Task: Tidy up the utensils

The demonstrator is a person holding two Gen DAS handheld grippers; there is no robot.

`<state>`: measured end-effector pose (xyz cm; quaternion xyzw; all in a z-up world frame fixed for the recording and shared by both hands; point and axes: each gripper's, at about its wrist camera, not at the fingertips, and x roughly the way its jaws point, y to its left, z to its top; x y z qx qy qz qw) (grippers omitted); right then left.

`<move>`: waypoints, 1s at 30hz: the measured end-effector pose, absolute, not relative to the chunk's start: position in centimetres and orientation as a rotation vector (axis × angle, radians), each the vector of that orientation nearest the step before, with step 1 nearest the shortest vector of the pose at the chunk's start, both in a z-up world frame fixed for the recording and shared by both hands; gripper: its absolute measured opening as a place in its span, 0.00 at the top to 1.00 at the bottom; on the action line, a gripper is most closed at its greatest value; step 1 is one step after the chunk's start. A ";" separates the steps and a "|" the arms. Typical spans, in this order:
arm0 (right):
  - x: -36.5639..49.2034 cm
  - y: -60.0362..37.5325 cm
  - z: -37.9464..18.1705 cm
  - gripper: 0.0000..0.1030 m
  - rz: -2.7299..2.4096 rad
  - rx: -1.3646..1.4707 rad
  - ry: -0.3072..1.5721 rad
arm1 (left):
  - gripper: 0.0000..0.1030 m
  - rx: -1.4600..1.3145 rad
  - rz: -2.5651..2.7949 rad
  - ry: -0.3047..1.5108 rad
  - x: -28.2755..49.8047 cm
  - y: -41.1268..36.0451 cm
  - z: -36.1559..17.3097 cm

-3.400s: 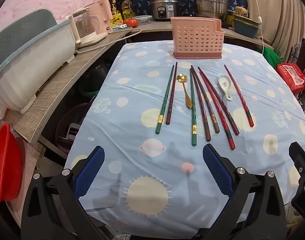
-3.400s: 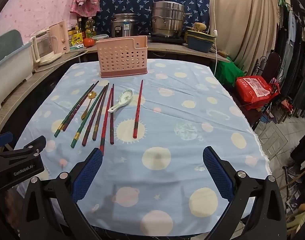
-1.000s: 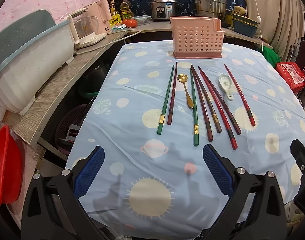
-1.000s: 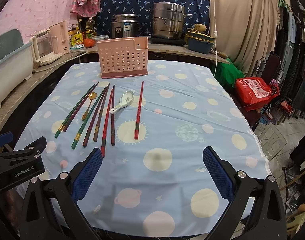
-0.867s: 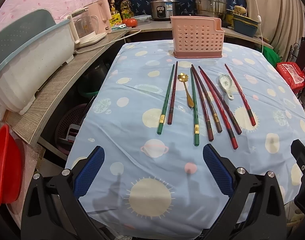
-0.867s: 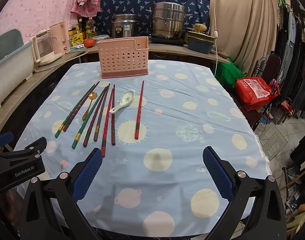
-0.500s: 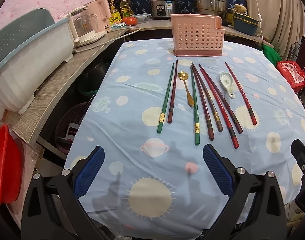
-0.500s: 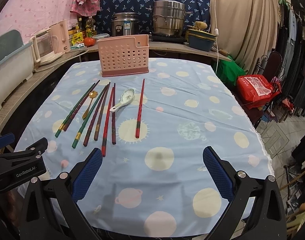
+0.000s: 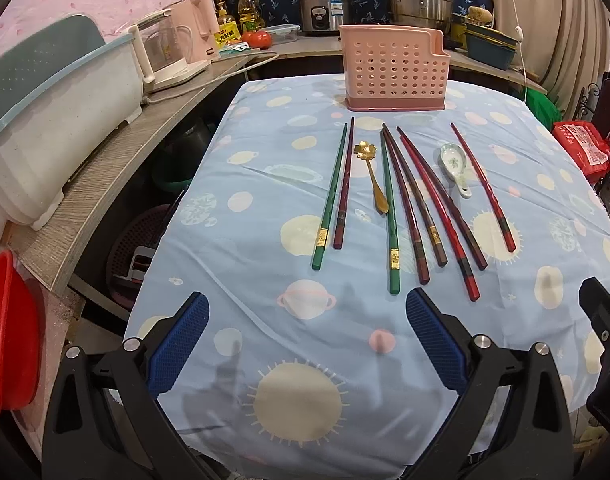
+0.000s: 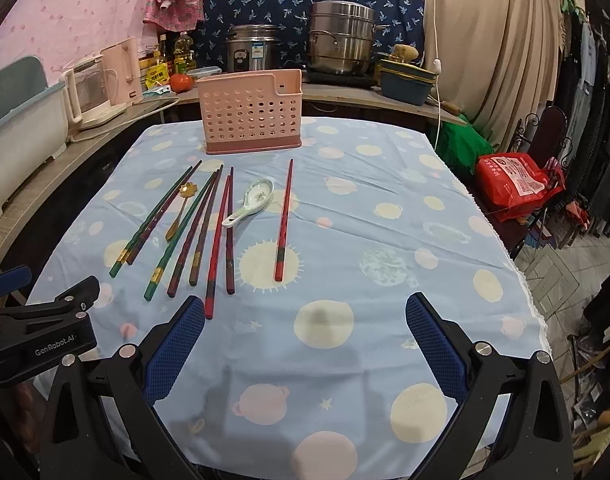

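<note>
Several green, brown and red chopsticks [image 9: 392, 216] [image 10: 215, 240] lie side by side on the blue patterned tablecloth [image 9: 265, 208] [image 10: 385, 216]. Among them rest a gold spoon [image 9: 372, 178] [image 10: 179, 210] and a white ceramic spoon [image 9: 455, 164] [image 10: 253, 200]. One red chopstick [image 9: 483, 186] [image 10: 284, 220] lies apart on the right. A pink perforated utensil holder [image 9: 395, 70] [image 10: 250, 114] stands upright at the table's far end. My left gripper [image 9: 307, 342] hovers open over the near edge, short of the chopstick ends. My right gripper [image 10: 305, 344] is open too, nothing between its fingers.
A grey counter [image 9: 117, 160] runs along the left with a white tub [image 9: 53, 120] and a kettle [image 9: 173, 52]. A rice cooker [image 10: 253, 50] and a steel pot [image 10: 341, 40] stand behind the holder. A red bowl [image 9: 5, 332] sits low left; a red bag [image 10: 517, 178] lies right.
Both grippers have drifted slightly forward and down toward the table. The utensils and holder have not moved, and both grippers stay open.
</note>
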<state>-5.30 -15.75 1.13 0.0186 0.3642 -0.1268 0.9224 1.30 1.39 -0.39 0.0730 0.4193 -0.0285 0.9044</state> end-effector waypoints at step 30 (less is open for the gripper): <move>0.8 -18.3 -3.2 0.25 -0.246 0.100 0.869 | 0.29 0.089 -0.097 0.981 9.1 3.8 -6.2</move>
